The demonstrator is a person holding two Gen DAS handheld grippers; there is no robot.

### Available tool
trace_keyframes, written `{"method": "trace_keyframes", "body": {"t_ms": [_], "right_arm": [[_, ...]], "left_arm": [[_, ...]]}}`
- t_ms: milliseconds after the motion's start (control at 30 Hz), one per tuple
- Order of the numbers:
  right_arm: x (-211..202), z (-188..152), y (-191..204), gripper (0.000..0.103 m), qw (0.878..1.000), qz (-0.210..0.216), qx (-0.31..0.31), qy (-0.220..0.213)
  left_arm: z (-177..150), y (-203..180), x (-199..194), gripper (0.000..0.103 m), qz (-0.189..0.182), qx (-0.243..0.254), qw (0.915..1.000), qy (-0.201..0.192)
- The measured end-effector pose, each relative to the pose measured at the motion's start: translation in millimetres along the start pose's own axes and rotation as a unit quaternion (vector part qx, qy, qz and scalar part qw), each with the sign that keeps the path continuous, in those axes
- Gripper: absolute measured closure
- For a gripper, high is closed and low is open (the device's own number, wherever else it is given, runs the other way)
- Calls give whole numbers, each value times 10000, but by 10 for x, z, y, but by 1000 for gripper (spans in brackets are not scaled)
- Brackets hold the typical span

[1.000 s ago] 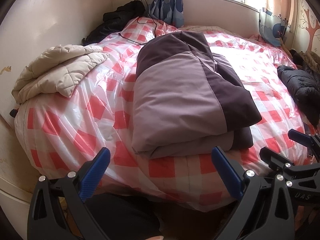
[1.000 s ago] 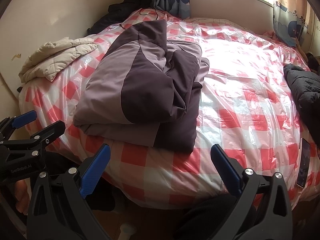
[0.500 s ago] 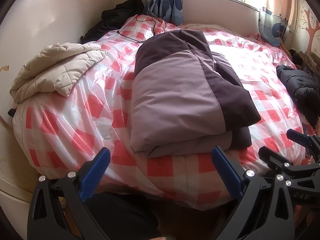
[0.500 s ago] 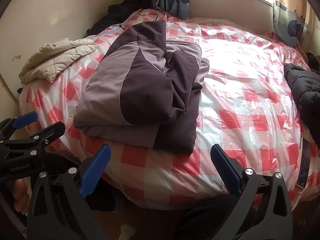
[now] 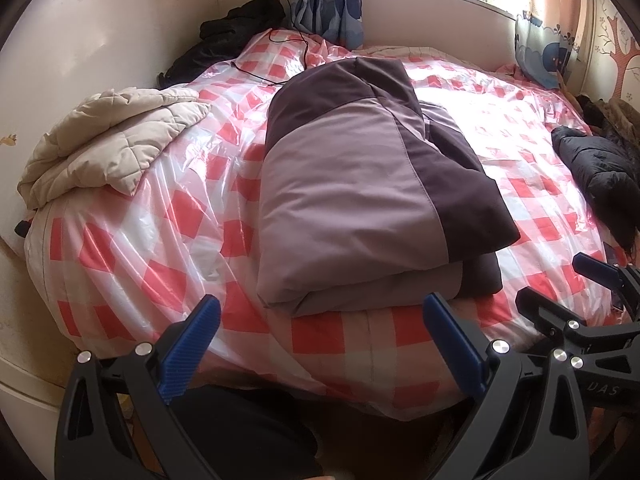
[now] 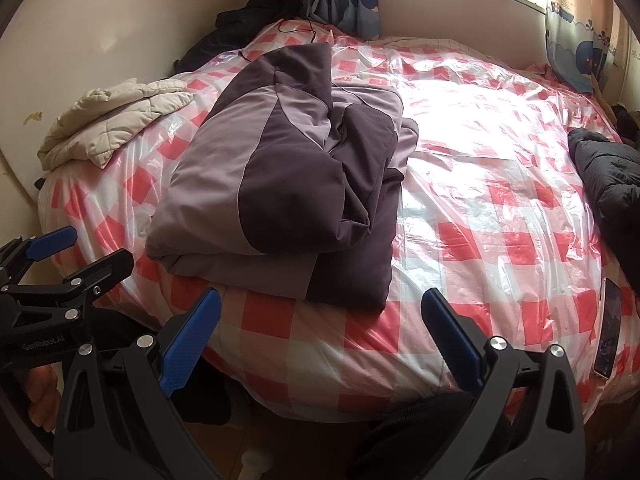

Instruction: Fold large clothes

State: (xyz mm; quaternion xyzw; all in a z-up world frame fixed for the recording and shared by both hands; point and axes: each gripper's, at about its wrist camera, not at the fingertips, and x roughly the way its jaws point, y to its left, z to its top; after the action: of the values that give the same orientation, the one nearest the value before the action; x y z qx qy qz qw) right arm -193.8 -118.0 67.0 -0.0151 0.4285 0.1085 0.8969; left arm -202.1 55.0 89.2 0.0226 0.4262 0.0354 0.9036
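A purple two-tone jacket (image 5: 360,196) (image 6: 280,184) lies folded in a thick stack on the bed, near its front edge. My left gripper (image 5: 320,344) hovers just off the bed edge in front of the jacket, open, nothing between its blue pads. My right gripper (image 6: 320,336) is held to the right of it, also open and empty, short of the jacket's dark lower corner. Each gripper shows in the other's view: the right gripper (image 5: 592,300) at the right edge, the left gripper (image 6: 60,264) at the left edge.
The bed (image 5: 540,160) wears a red-and-white check cover under clear plastic. A folded beige quilted coat (image 5: 108,144) lies at its left. A dark puffer jacket (image 6: 608,176) and a phone (image 6: 608,328) lie at the right. Black clothes (image 5: 224,40) and a cable sit near the far wall.
Both grippers have drifted only slightly; the left view has shifted a little, with the jacket sitting marginally lower and closer. The jacket itself has not moved.
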Motion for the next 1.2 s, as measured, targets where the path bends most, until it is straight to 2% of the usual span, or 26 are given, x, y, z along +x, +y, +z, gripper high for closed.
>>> {"method": "trace_keyframes", "body": {"t_ms": [1200], "right_arm": [[195,128,-73,6,10000,40,13,52]], "left_arm": [[142,-2,214,6,-116,-1,9998,140]]}}
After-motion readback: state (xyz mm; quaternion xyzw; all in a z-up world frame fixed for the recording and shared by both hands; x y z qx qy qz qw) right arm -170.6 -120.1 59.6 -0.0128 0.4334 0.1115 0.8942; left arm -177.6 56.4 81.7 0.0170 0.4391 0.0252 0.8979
